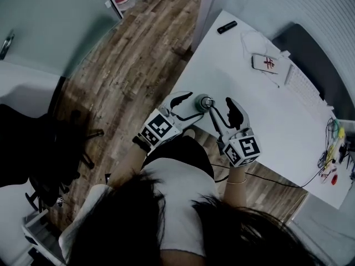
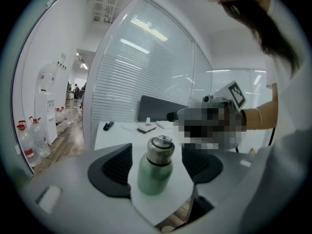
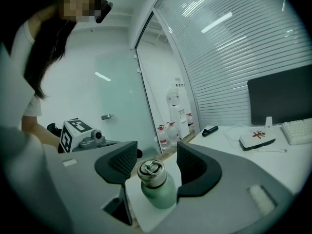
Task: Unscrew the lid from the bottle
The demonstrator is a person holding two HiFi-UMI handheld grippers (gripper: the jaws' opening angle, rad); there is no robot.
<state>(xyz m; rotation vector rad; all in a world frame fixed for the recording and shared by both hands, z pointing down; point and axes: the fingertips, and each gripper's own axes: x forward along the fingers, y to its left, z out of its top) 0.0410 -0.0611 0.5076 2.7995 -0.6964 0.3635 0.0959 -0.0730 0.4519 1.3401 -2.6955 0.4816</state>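
Observation:
A green bottle (image 1: 204,102) with a steel lid stands upright near the front corner of the white table (image 1: 266,121). In the head view my left gripper (image 1: 194,106) reaches it from the left and my right gripper (image 1: 221,105) from the right. In the left gripper view the bottle (image 2: 155,175) and its lid (image 2: 161,149) stand between the dark pads (image 2: 114,169) with a gap on each side, so the left gripper (image 2: 156,156) is open. In the right gripper view the lid (image 3: 152,173) has a ring on top. It sits between the spread pads (image 3: 122,164) of the open right gripper (image 3: 156,161).
Farther back on the table lie a black marker (image 1: 227,27), a white device with a red mark (image 1: 265,63), a keyboard (image 1: 302,85) and a dark monitor (image 1: 310,46). Cables (image 1: 330,148) gather at the right edge. A black chair (image 1: 33,143) stands on the wood floor at the left.

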